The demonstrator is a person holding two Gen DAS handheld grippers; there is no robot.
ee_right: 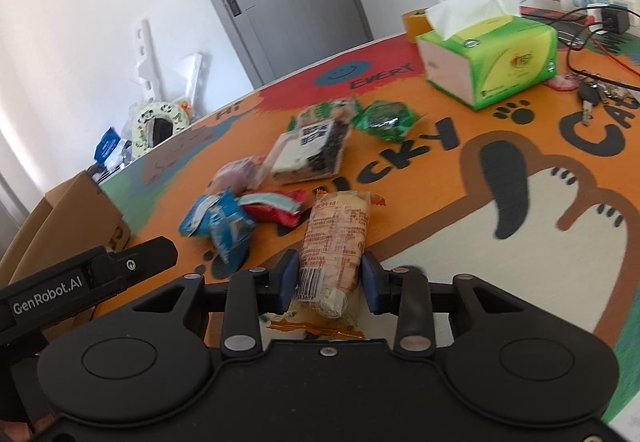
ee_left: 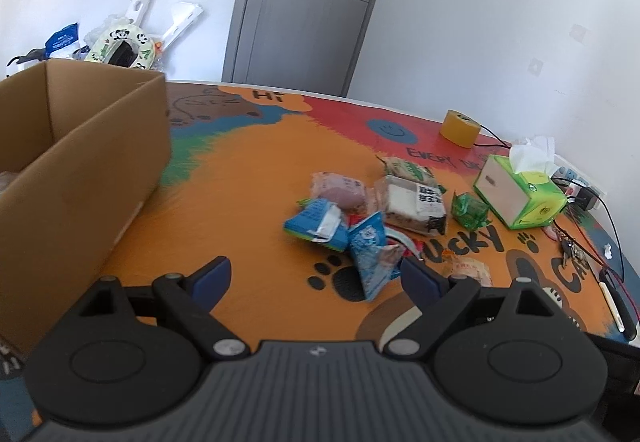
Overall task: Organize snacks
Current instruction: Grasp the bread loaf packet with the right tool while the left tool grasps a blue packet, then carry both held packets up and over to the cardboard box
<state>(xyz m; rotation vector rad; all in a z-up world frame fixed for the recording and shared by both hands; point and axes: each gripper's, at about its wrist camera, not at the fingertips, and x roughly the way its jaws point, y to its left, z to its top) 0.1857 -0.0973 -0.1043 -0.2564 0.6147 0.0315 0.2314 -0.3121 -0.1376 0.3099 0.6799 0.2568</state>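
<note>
A long orange-wrapped snack packet (ee_right: pixel 334 242) is pinched by the right claw (ee_right: pixel 330 278) above the colourful bench (ee_right: pixel 440 177); the left claw (ee_left: pixel 316 276) is spread wide, nothing between.

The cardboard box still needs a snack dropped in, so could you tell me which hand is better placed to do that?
Right. The right tool is shut on the orange snack packet. The left tool is open and empty, though it is nearer the cardboard box.

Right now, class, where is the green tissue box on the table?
The green tissue box stands at the table's far right in the left wrist view, just right of the small green snack packet and in front of the yellow tape roll.
</note>
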